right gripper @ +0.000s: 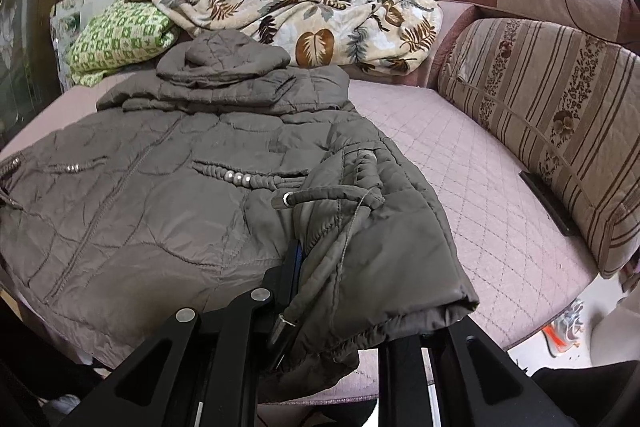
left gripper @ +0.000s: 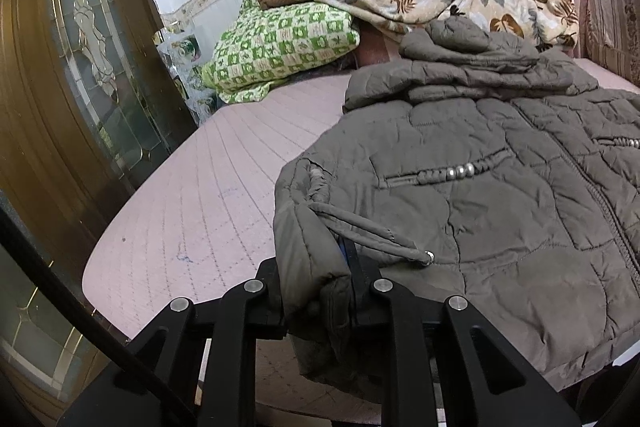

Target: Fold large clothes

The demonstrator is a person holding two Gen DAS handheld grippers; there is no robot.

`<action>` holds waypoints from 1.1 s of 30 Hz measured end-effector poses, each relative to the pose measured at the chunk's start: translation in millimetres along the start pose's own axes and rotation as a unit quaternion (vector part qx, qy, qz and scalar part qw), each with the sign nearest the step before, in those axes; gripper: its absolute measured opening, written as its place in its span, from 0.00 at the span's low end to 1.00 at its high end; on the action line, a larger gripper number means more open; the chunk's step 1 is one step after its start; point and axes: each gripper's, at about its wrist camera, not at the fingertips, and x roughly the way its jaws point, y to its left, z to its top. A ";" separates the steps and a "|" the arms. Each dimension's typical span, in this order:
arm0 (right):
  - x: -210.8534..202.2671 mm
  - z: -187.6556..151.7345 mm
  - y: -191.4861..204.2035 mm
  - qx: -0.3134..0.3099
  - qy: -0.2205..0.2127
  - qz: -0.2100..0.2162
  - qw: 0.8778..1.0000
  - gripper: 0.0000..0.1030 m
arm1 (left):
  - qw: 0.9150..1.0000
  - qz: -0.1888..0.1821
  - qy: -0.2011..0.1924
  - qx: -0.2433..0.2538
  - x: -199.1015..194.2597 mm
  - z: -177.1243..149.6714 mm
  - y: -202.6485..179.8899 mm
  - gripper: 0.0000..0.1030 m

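Gripper pair first: the left gripper [left gripper: 320, 291] and right gripper [right gripper: 320, 291] each clamp a bottom corner of the grey padded jacket [left gripper: 500, 187], which lies front-up on the pink quilted bed [left gripper: 192, 187], likely so the hem lifts evenly toward the hood [right gripper: 224, 61].

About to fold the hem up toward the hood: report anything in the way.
Nothing visible. The grey quilted jacket lies flat on the pink mattress, hem corners clamped by the left gripper and right gripper; its front is bare.
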 end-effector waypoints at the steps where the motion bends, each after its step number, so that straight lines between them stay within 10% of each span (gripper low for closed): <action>1: -1.4 0.9 -1.3 0.002 0.000 0.003 1.000 0.16 | 1.000 0.000 -0.003 0.001 -2.6 1.5 1.0 0.19; 33: -46.6 114.5 -32.6 0.044 -0.108 0.060 0.991 0.16 | 0.992 -0.007 -0.117 -0.039 -19.9 133.8 33.7 0.19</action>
